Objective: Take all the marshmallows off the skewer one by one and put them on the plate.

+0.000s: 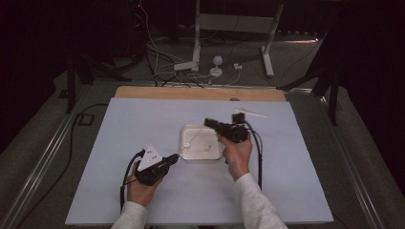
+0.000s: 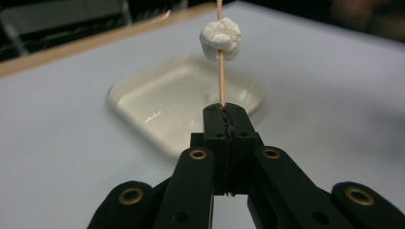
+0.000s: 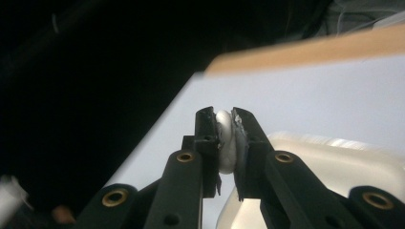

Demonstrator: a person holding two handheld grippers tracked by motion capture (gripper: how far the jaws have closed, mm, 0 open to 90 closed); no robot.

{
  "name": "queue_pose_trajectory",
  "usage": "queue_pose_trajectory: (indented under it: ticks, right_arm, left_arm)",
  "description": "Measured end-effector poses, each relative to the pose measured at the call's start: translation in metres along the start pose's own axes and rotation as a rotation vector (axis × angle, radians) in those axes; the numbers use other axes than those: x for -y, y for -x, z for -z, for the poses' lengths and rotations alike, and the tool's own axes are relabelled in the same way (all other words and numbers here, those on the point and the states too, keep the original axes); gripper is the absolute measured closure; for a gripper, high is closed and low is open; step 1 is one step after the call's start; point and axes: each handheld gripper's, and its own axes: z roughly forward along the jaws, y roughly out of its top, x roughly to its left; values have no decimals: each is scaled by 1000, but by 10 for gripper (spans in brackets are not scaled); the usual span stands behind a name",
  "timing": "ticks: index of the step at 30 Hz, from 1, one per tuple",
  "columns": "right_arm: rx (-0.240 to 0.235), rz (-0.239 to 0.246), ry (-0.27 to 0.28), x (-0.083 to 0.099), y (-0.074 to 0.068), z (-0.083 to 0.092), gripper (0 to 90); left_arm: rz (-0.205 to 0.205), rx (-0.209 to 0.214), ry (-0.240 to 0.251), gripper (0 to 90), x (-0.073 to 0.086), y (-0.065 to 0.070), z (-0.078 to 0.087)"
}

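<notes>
Right gripper view: my right gripper [image 3: 224, 125] squashes a soft marshmallow [image 3: 226, 143]; left gripper [image 2: 225, 114] pinches the brittle skewer [image 2: 221, 81] low, one already threaded.

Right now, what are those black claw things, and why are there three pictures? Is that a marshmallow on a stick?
Those claws are grippers, tools with two black jaws that a person squeezes by hand. No robot here. One picture looks down from above the table. The other two come from little cameras riding on each gripper, looking along its jaws.

On the table lies a shallow white tray with one small white piece inside, and another stick rests farther back.

The left gripper is shut on a thin wooden skewer. Yes, a marshmallow is already threaded on it. The right gripper pinches a second marshmallow, squashed between its jaws, just above the tray. It will probably go on the skewer next.
</notes>
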Motion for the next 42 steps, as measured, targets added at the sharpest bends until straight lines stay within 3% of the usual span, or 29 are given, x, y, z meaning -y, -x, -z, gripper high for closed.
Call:
queue_pose_trajectory:
  ticks: [2,5,10,11,16,20,25,31,42]
  right_arm:
    - [-3,54,-27,-12,1,10,817]
    - [17,153,-102,-13,-7,11,808]
    - [69,177,-171,0,-2,1,790]
    - [98,198,-211,6,1,-4,784]
    - [158,230,-263,16,8,-10,761]
    - [190,236,-285,23,14,-15,666]
    - [182,176,-292,28,26,-16,525]
    - [116,165,-295,31,27,-16,327]
    - [36,179,-294,34,12,-17,230]
  left_arm:
    - [49,4,38,900,-2,-7,3]
    - [54,-3,44,900,-5,-5,0]
    - [39,5,23,900,-5,-1,-5]
    - [41,5,22,900,-5,-1,-5]
    - [51,-6,18,900,-4,-2,-6]
    - [58,-3,16,900,-3,-3,-8]
    - [58,0,14,900,-3,-3,-10]
    - [61,-1,14,900,-3,-3,-11]
    - [65,4,18,900,-4,-2,-12]
